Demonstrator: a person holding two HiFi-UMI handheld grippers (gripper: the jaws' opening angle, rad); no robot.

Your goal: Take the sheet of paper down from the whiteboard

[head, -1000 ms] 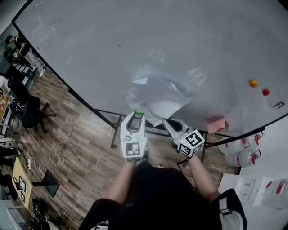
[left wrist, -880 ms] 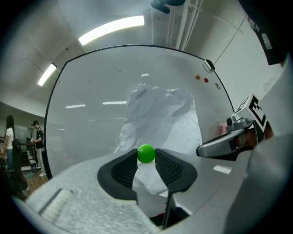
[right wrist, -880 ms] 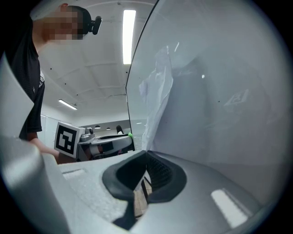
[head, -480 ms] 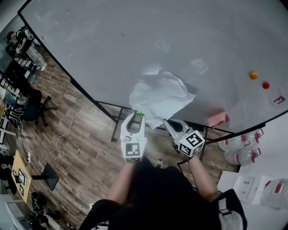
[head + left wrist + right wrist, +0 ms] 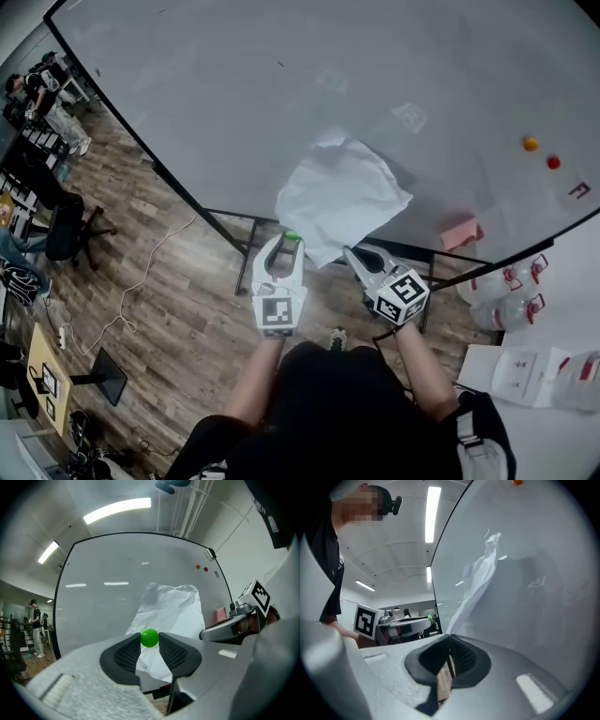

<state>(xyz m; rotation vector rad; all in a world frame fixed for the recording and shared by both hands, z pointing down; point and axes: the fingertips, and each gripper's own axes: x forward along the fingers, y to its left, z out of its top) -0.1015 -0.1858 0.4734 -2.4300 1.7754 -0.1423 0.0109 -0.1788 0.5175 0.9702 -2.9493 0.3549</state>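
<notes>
Two little things stick to the big pale whiteboard (image 5: pixel 234 94) far over on the right: a small round orange magnet (image 5: pixel 531 143) and a small round red magnet (image 5: pixel 553 162). Both are well apart from everything else. A pink block-shaped eraser (image 5: pixel 459 232) sits on the bottom ledge of the board, near the right hand-held gripper (image 5: pixel 349 251) but not touching it. Clear plastic water bottles with red handles (image 5: pixel 506 305) stand low down on the right. The thin black metal legs (image 5: pixel 246 253) of the board stand right under its bottom edge, close to both hand-held grippers. A black office chair (image 5: pixel 64 234) and a thin white cable (image 5: pixel 141 281) are on the brown wooden floor (image 5: pixel 178 319) to the left, well away. Some people (image 5: pixel 37 89) stand far off at the top left. The board has lots of bare room above and to the left, and the floor under the hand-held grippers is open. The crumpled white sheet of paper (image 5: pixel 342 197) stands up in front of the lower middle of the board, just past the tips of both hand-held grippers. I cannot tell if its top touches the board. The right hand-held gripper has its jaws closed on the bottom edge of the paper, and the sheet rises from its tips. The left hand-held gripper (image 5: pixel 287 246) is beside it and pinches a small green ball (image 5: pixel 150 637) between its jaws. The paper sits right behind that ball.
</notes>
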